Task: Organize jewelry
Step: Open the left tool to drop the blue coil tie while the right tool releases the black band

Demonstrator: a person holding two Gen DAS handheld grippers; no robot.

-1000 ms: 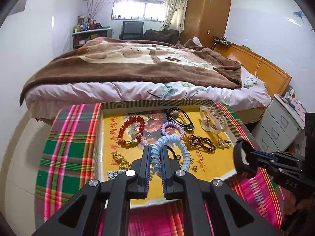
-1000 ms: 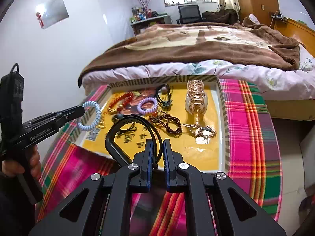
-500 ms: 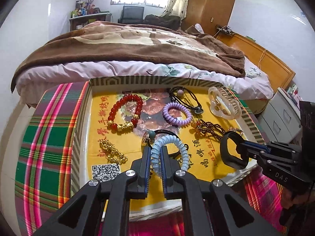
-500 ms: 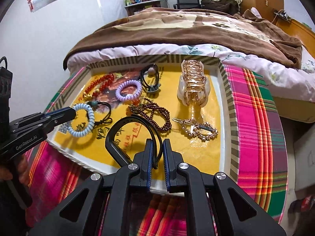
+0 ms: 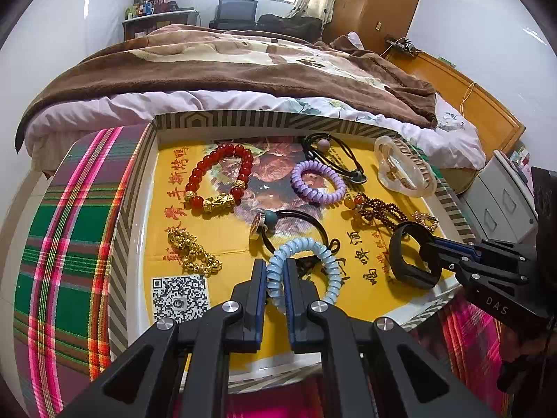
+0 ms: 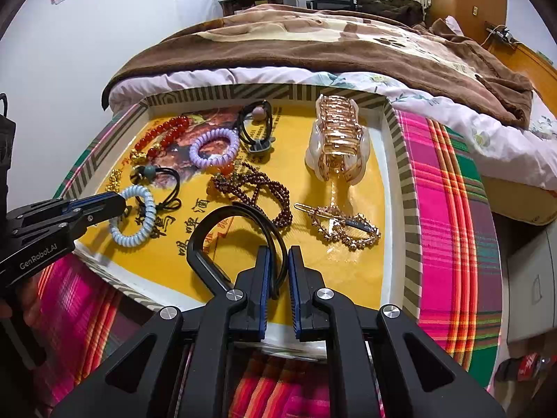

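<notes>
So we've got both claws busy over the tray (image 5: 137,209). Our left gripper (image 5: 275,278) is clamped on the pale blue spiral hair tie (image 5: 306,264), just above the yellow lining near the front edge. Our right gripper (image 6: 278,271) is pinched tight on the black bangle (image 6: 229,237), over the front middle of the tray. Lying in the tray: red bead bracelet (image 5: 219,181), purple spiral tie (image 5: 318,181), gold chain (image 5: 193,252), brown bead string (image 6: 257,190), big clear hair claw (image 6: 337,142).
</notes>
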